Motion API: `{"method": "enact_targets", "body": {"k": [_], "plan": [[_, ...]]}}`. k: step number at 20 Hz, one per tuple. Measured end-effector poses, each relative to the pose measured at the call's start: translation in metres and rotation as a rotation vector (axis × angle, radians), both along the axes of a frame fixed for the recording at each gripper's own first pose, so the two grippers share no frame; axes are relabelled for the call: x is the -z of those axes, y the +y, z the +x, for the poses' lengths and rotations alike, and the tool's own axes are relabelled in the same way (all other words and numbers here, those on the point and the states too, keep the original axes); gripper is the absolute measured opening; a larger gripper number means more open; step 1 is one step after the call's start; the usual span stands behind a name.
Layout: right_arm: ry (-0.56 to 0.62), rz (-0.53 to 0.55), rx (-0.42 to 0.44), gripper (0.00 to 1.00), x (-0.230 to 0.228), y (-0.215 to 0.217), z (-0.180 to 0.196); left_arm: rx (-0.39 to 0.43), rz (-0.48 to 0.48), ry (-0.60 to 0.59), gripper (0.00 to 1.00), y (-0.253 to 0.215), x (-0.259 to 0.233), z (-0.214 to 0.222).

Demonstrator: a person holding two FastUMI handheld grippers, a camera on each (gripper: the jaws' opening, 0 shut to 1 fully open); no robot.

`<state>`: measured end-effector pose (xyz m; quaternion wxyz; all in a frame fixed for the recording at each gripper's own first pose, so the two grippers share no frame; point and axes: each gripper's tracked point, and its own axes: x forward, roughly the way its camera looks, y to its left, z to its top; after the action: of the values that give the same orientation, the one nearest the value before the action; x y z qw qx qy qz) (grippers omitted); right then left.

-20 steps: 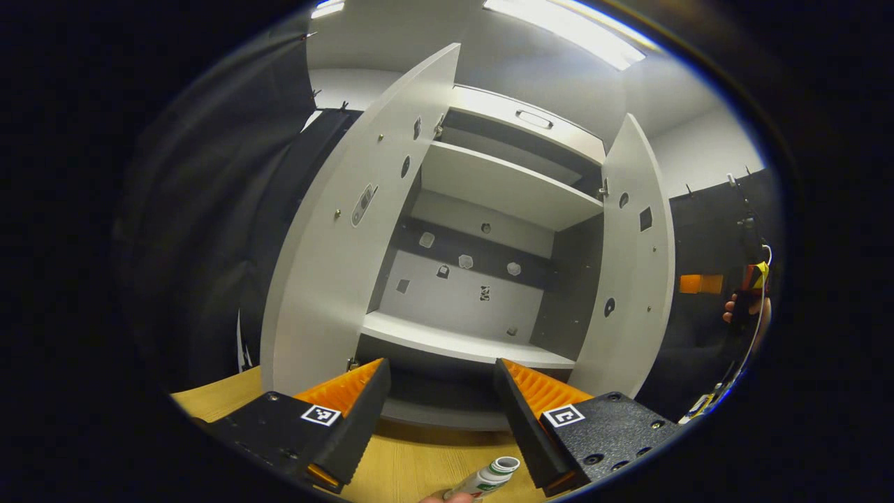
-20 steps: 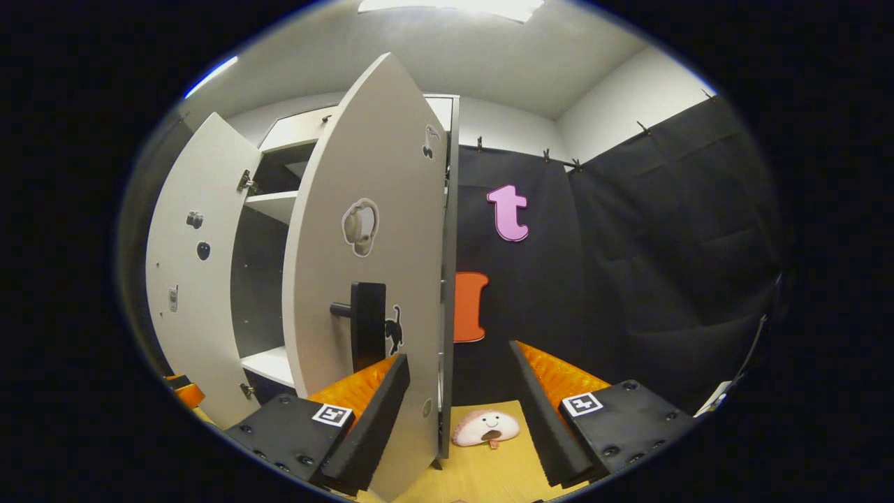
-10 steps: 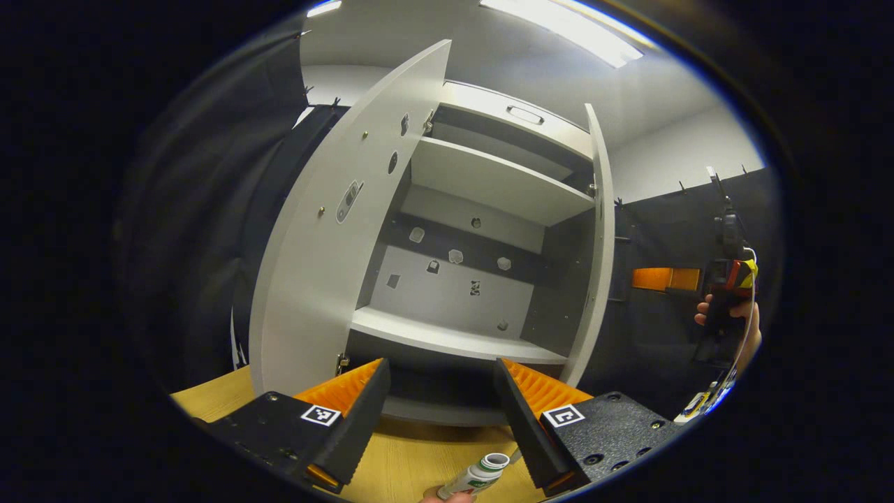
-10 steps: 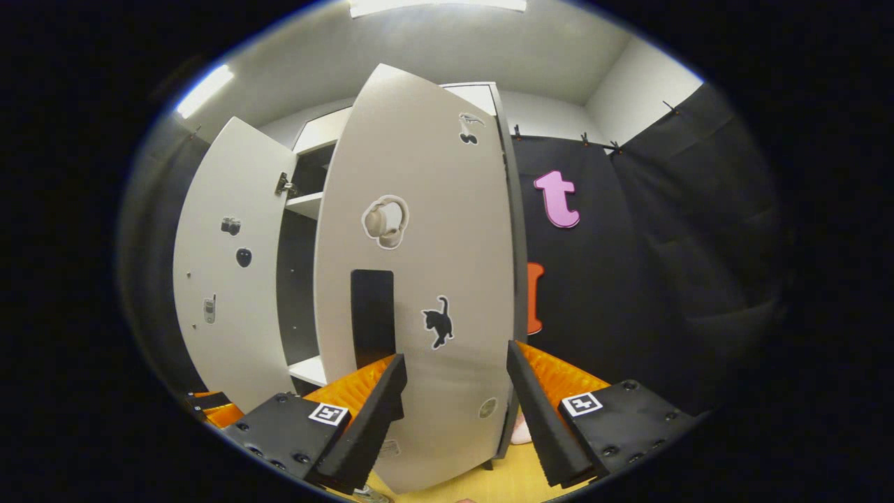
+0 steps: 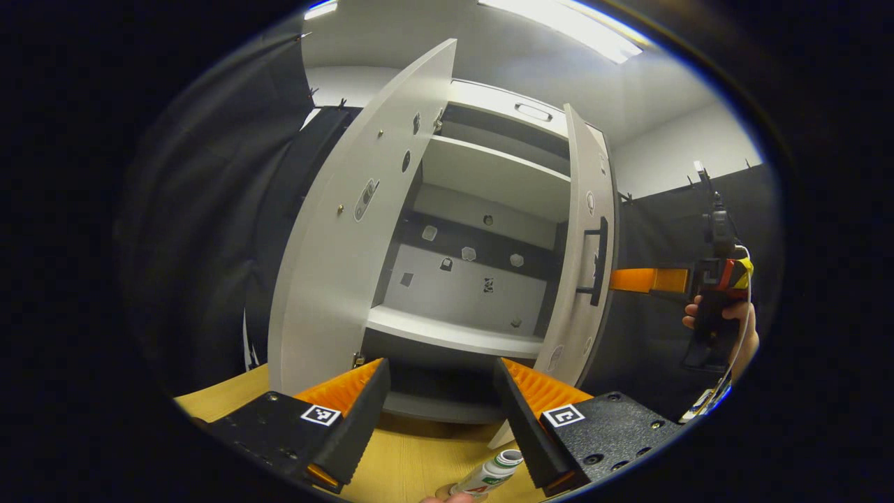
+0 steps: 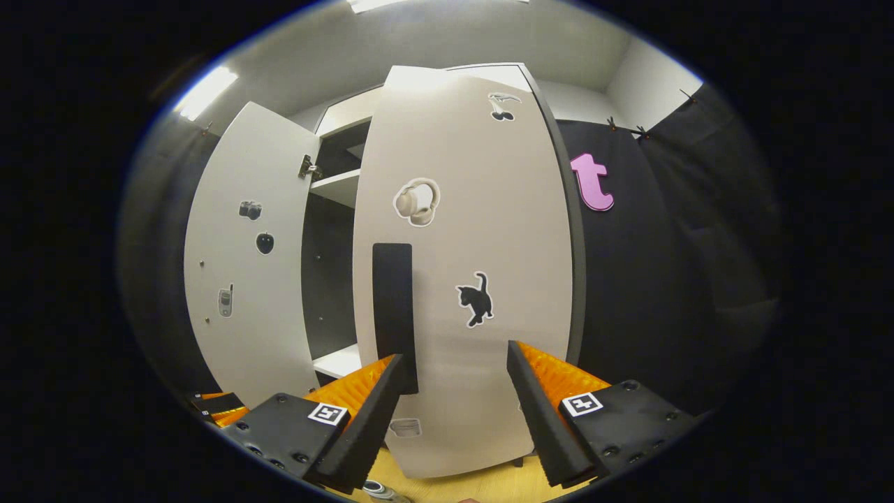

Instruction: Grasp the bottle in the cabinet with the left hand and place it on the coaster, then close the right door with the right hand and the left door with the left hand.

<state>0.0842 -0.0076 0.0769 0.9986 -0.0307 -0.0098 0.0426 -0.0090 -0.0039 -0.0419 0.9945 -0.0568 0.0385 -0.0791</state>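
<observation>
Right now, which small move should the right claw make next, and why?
Probably keep pushing the right door toward the cabinet. The right claw is open against the door's front beside the black handle, and a gap to the shelves remains. The left door stands wide open.

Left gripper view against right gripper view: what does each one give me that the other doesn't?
Left gripper view: the cabinet's inside with its lower shelf, the bottle low beneath the open left tongs, and a hand holding the other gripper beside the right door.
Right gripper view: that door's outer face with headphones, cat and cherry stickers, and the black handle just ahead of the open right tongs.
Both: the left door wide open, the right door partly closed, and the wooden table.
</observation>
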Motion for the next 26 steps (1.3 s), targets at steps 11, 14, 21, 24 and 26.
{"method": "enact_targets", "body": {"k": [11,14,21,24,26], "plan": [[0.01,-0.002,0.022,0.95,0.01,0.013,0.039,-0.092,0.013,-0.006,0.9,0.038,0.0,-0.001],[0.039,0.059,0.008,0.95,0.013,0.018,0.046,-0.125,0.024,-0.028,0.85,0.051,-0.008,-0.005],[0.024,0.051,0.029,0.95,0.014,0.02,0.053,-0.228,0.005,-0.05,0.9,0.082,-0.014,-0.019],[0.031,0.05,0.025,0.95,0.015,0.02,0.052,-0.276,0.026,-0.062,0.9,0.099,-0.02,-0.023],[0.027,0.052,0.026,0.96,0.014,0.018,0.049,-0.322,0.046,-0.072,0.9,0.115,-0.026,-0.026]]}}
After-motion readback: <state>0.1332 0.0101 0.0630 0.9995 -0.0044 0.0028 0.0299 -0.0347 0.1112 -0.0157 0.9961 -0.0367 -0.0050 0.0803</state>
